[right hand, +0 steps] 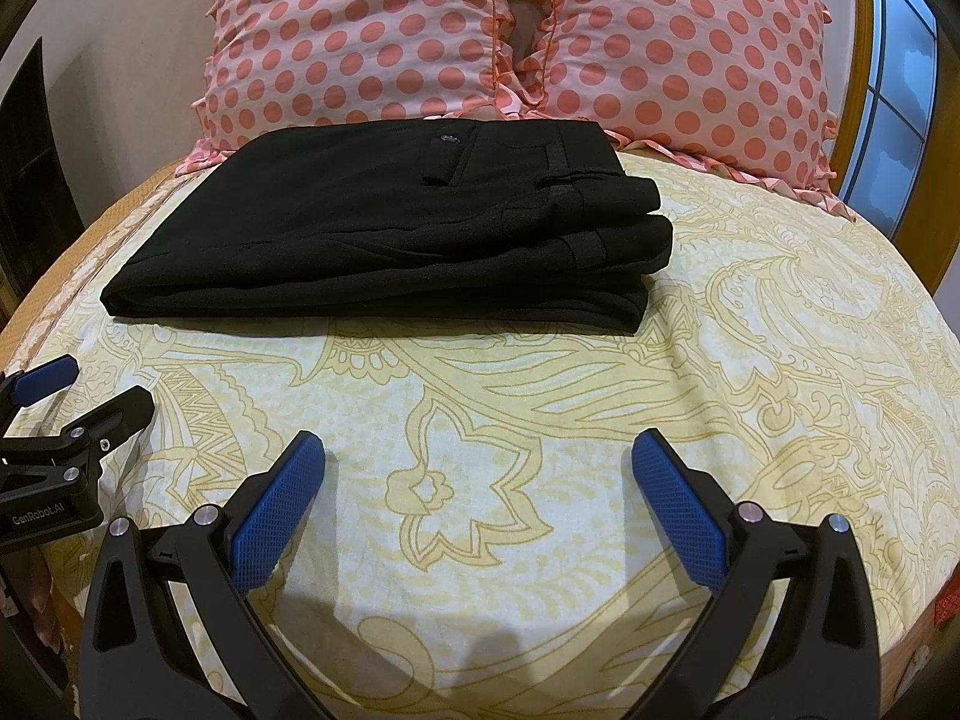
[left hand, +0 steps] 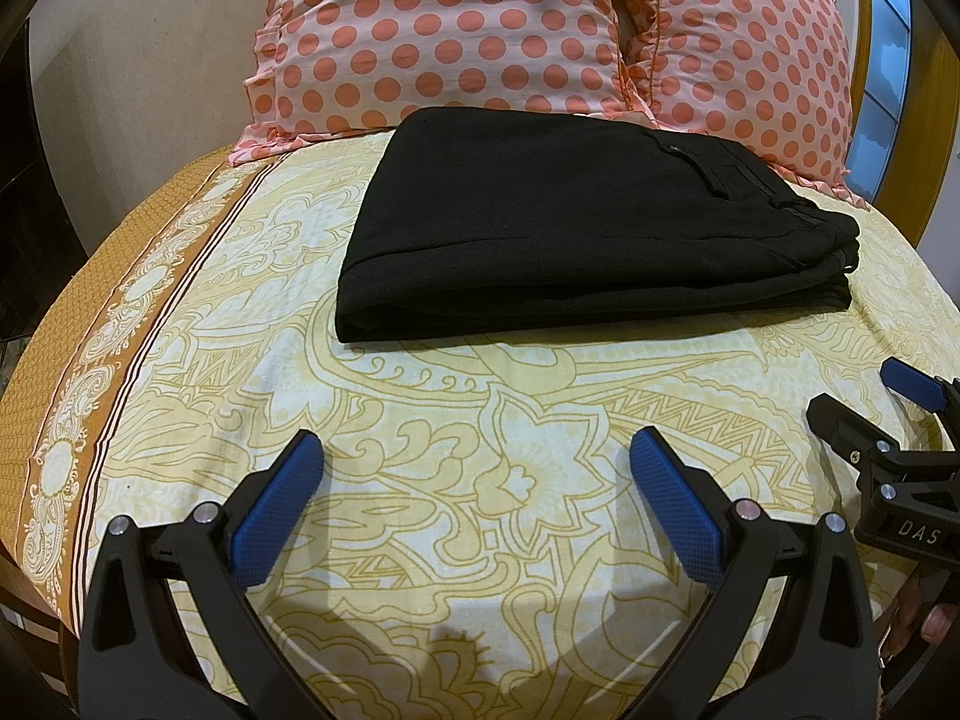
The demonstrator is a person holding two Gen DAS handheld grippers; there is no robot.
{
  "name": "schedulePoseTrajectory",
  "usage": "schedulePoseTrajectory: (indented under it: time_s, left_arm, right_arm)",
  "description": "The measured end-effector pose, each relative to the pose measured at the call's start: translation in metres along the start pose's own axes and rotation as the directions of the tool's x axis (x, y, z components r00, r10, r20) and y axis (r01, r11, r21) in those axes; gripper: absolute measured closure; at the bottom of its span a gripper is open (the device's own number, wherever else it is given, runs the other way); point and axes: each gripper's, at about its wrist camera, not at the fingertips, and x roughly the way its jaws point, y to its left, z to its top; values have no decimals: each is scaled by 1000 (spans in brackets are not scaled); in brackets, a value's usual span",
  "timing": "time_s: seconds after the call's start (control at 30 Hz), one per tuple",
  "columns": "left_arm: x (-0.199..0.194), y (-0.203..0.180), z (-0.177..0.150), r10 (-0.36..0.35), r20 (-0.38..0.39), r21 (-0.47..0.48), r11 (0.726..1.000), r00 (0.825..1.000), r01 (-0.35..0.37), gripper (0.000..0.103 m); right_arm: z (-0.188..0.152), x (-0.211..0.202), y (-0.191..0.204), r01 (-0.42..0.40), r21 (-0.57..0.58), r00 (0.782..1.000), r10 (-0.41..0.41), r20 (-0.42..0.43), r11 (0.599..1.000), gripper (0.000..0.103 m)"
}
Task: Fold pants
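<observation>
Black pants point(left hand: 576, 222) lie folded into a flat rectangular stack on the bed, waistband to the right; they also show in the right wrist view point(right hand: 396, 228) with a back-pocket button on top. My left gripper point(left hand: 477, 450) is open and empty, hovering over the sheet in front of the pants, apart from them. My right gripper point(right hand: 480, 450) is open and empty, likewise short of the pants. The right gripper also shows at the right edge of the left wrist view point(left hand: 864, 387); the left gripper shows at the left edge of the right wrist view point(right hand: 102, 378).
The bed has a yellow patterned sheet point(left hand: 510, 420) with an orange border point(left hand: 72, 360) at the left. Two pink polka-dot pillows point(left hand: 438, 30) point(right hand: 672, 42) stand behind the pants. A wooden headboard and window point(right hand: 900, 90) are at the right.
</observation>
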Motion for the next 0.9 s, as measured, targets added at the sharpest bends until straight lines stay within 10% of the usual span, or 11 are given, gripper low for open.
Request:
schedulePoseTrajectory:
  time_s: [0.9]
  left_arm:
    - [1, 0, 1, 0, -8, -3, 1000, 1000, 0, 2]
  right_arm:
    - [0, 0, 0, 0, -1, 1000, 0, 0, 1000, 1]
